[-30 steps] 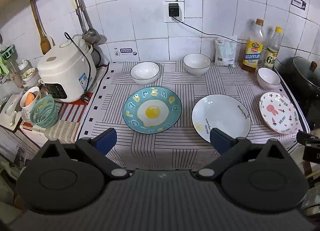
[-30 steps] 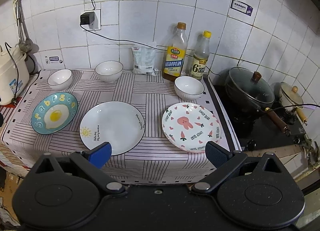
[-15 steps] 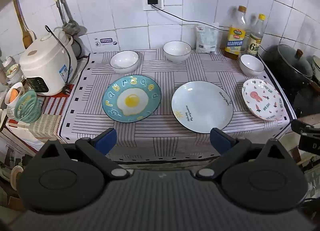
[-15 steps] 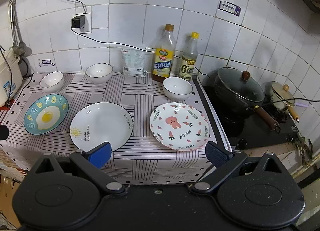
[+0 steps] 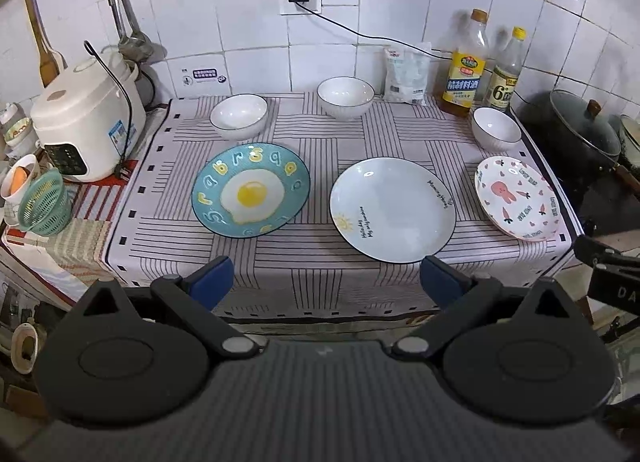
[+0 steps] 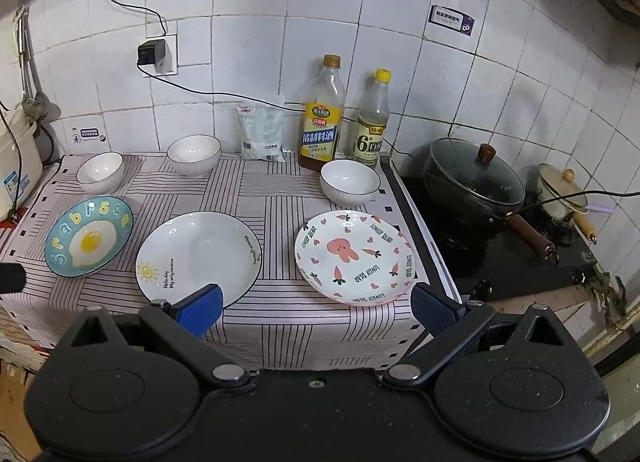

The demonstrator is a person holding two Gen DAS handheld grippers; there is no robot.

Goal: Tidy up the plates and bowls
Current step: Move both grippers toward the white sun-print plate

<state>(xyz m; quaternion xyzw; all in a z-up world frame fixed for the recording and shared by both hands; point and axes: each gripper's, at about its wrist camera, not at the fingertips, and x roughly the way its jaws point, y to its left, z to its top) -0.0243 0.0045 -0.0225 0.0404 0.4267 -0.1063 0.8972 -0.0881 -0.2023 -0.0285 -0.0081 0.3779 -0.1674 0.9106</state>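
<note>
Dim; tile glare, fisheye-warped dark edges.

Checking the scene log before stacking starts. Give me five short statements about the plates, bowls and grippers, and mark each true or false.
1. The blue fried-egg plate lies left of the white sun-print plate. True.
2. The pink rabbit plate is stacked on the white plate. False: it lies apart on the striped cloth.
3. Three white bowls stand empty. True.
4. The left gripper holds a bowl. False: open, empty.
5. The right gripper is shut. False: open.
</note>
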